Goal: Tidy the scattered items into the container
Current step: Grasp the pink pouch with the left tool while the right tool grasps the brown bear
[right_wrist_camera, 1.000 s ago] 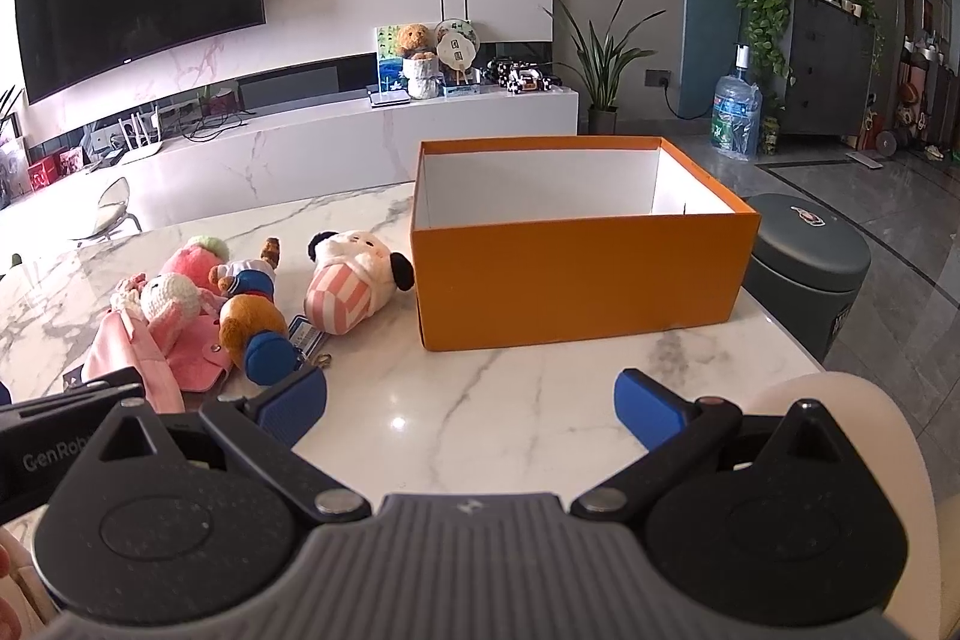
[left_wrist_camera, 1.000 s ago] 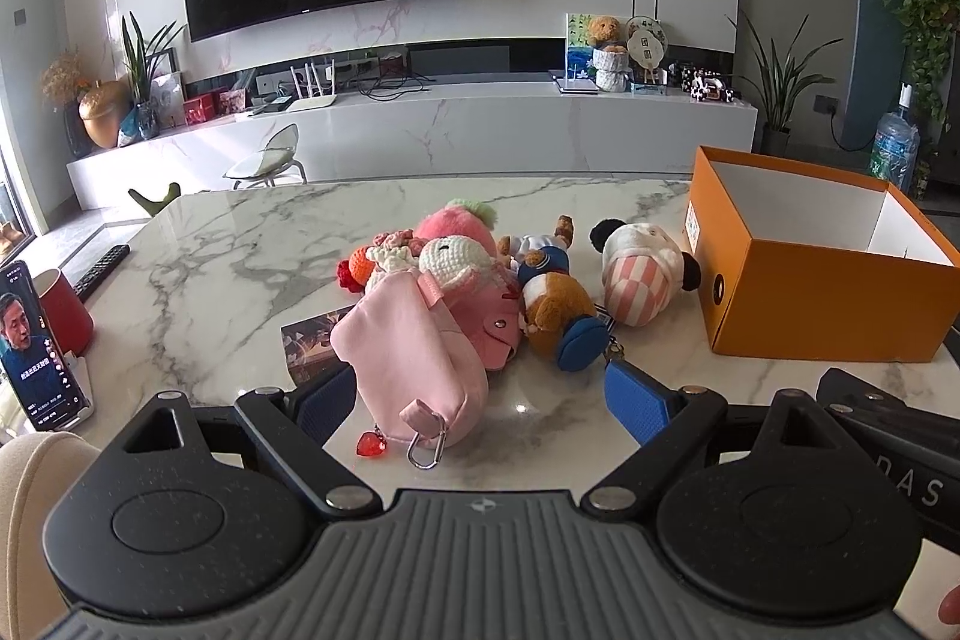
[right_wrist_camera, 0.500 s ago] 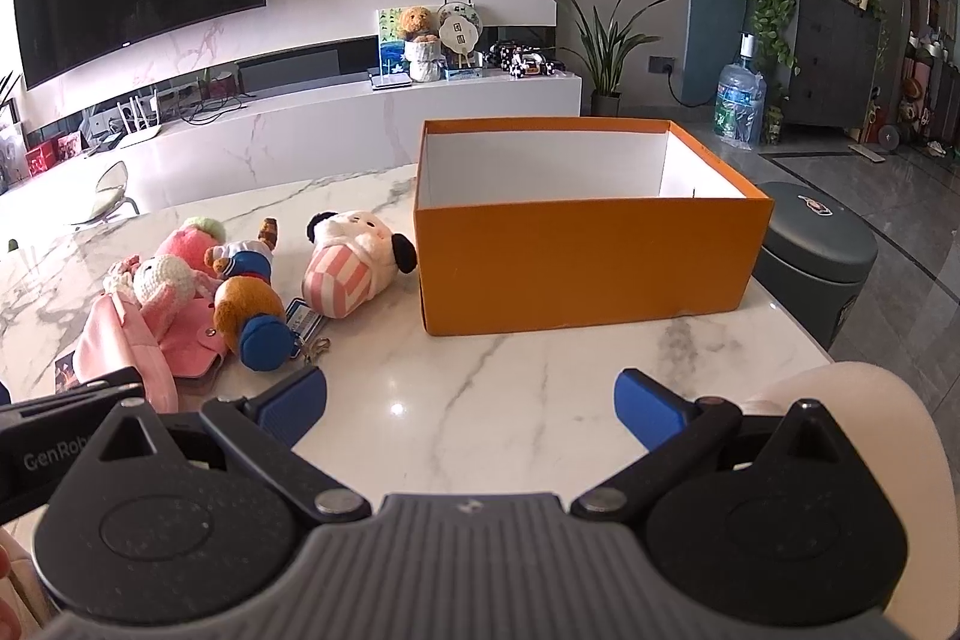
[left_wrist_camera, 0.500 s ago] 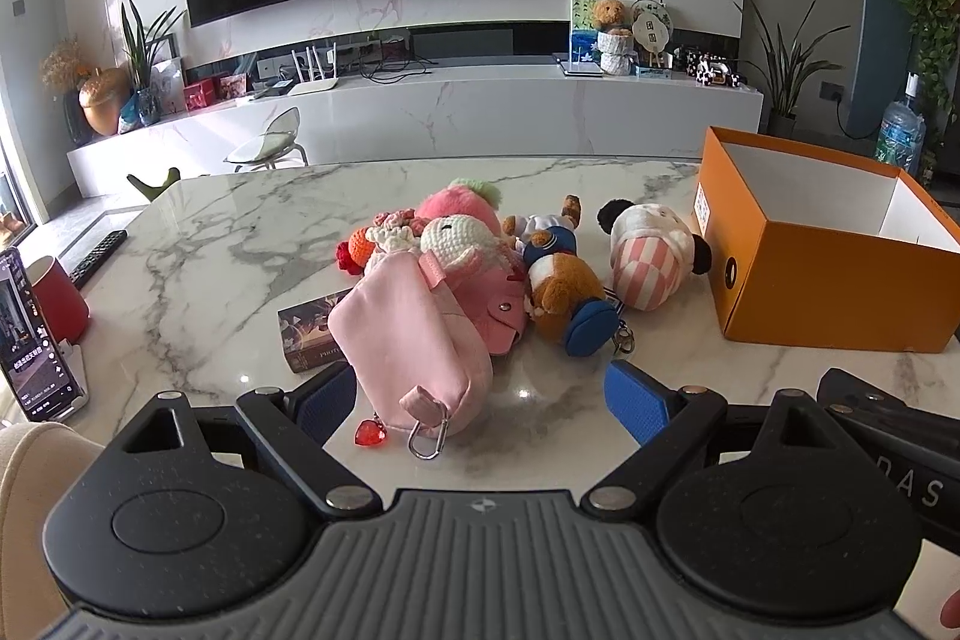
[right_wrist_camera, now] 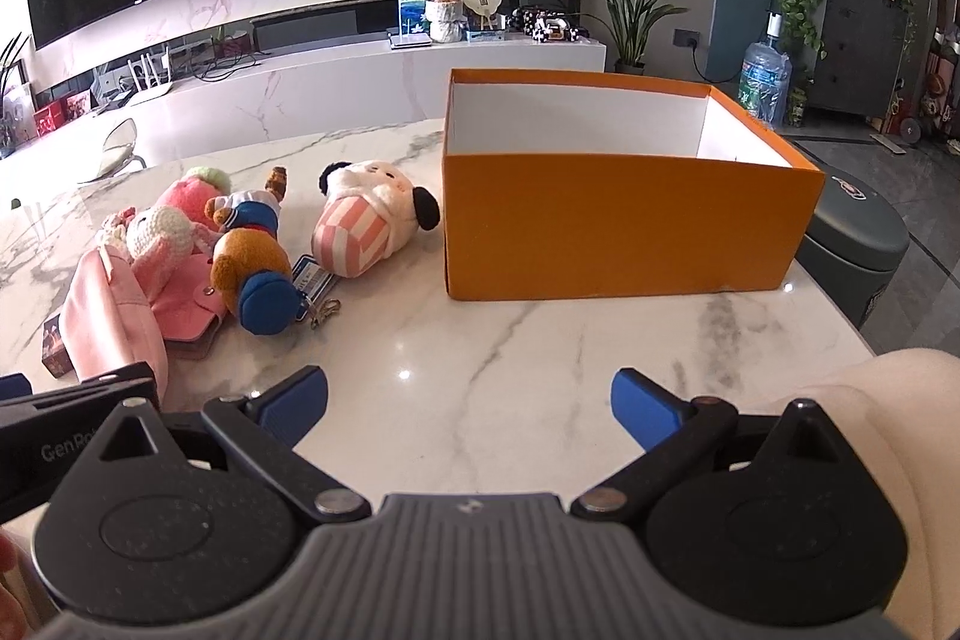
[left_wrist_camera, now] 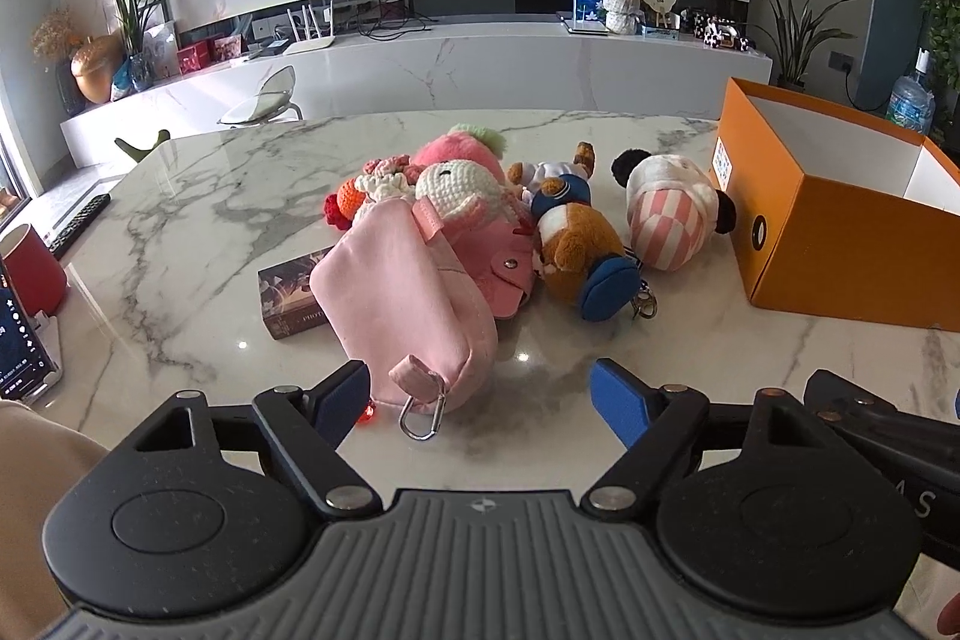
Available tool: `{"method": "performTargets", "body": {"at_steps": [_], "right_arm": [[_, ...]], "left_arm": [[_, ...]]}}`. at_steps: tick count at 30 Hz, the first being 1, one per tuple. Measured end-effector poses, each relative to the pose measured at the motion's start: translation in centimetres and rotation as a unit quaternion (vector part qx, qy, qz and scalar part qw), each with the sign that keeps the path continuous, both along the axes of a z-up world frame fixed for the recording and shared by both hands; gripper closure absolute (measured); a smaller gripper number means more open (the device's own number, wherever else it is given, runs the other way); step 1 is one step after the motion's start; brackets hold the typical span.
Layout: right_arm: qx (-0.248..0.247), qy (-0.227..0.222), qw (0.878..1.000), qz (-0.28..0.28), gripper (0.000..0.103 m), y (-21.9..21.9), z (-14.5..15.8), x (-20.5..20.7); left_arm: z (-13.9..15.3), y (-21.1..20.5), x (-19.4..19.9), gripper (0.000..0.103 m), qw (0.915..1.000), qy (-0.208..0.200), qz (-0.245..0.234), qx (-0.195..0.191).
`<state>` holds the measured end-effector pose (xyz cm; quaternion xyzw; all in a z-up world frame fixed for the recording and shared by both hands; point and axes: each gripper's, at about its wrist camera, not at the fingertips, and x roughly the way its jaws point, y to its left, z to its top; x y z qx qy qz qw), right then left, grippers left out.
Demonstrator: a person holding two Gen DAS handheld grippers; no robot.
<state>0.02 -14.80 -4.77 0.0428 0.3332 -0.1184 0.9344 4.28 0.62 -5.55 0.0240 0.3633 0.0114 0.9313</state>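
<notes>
A heap of soft toys lies on the marble table: a pink pouch with a carabiner, a white crocheted doll, a brown bear with a blue cap, and a pink-striped plush. A small dark box lies under the pouch. The open orange box stands to the right and looks empty inside. My left gripper has its jaws closing; the pouch's near end lies between them, with neither pad pressing on it. My right gripper is open over bare marble, in front of the orange box.
A red cup, a phone on a stand and a remote sit at the table's left edge. A grey bin stands past the right edge. A long white TV cabinet runs behind the table.
Both grippers have come forward and lower toward the table. The pouch's end now sits between the left jaws, which stand slightly narrower. The toys and box have not moved.
</notes>
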Motion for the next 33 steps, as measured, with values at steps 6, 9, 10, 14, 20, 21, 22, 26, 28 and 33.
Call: {"method": "performTargets", "body": {"at_steps": [6, 9, 10, 14, 20, 21, 22, 26, 28, 33], "right_arm": [[0.004, 0.025, 0.999, 0.023, 0.018, 0.5, -1.6, 1.8], [0.007, 0.037, 0.999, 0.037, 0.024, 0.8, -2.4, 2.7], [0.009, 0.040, 0.998, 0.041, 0.027, 0.9, -2.6, 3.0], [0.014, 0.048, 0.997, 0.059, 0.032, 1.3, -3.4, 4.5], [0.033, 0.043, 0.993, 0.105, 0.039, 2.2, -4.0, 7.4], [0.036, 0.042, 0.992, 0.112, 0.039, 2.3, -4.1, 7.9], [0.039, 0.041, 0.991, 0.119, 0.039, 2.4, -4.1, 8.5], [0.044, 0.036, 0.988, 0.143, 0.039, 3.2, -4.3, 10.1], [0.038, 0.024, 0.987, 0.156, 0.039, 3.8, -4.1, 10.6], [0.002, 0.001, 0.979, 0.205, 0.038, 5.6, -4.0, 12.0]], "left_arm": [[-1.3, 0.1, 1.4, 0.014, 0.9999, 0.012, -0.001, -0.006], [-1.8, 0.0, 2.3, 0.022, 0.9998, 0.018, -0.001, 0.000], [-2.0, 0.0, 2.6, 0.025, 0.9998, 0.019, -0.001, 0.004], [-2.5, 0.3, 3.9, 0.028, 0.9997, 0.023, 0.003, 0.008], [-2.8, 1.5, 6.3, 0.027, 0.9997, 0.010, 0.021, -0.012], [-2.8, 1.8, 6.7, 0.025, 0.9995, 0.011, 0.023, -0.019], [-2.7, 2.0, 7.2, 0.021, 0.9993, 0.012, 0.028, -0.024], [-2.7, 2.5, 8.9, 0.018, 0.9983, 0.018, 0.053, -0.017], [-2.9, 2.5, 9.6, 0.016, 0.9977, 0.022, 0.063, -0.004], [-3.0, 2.7, 10.0, 0.015, 0.9955, 0.011, 0.084, 0.042]]}}
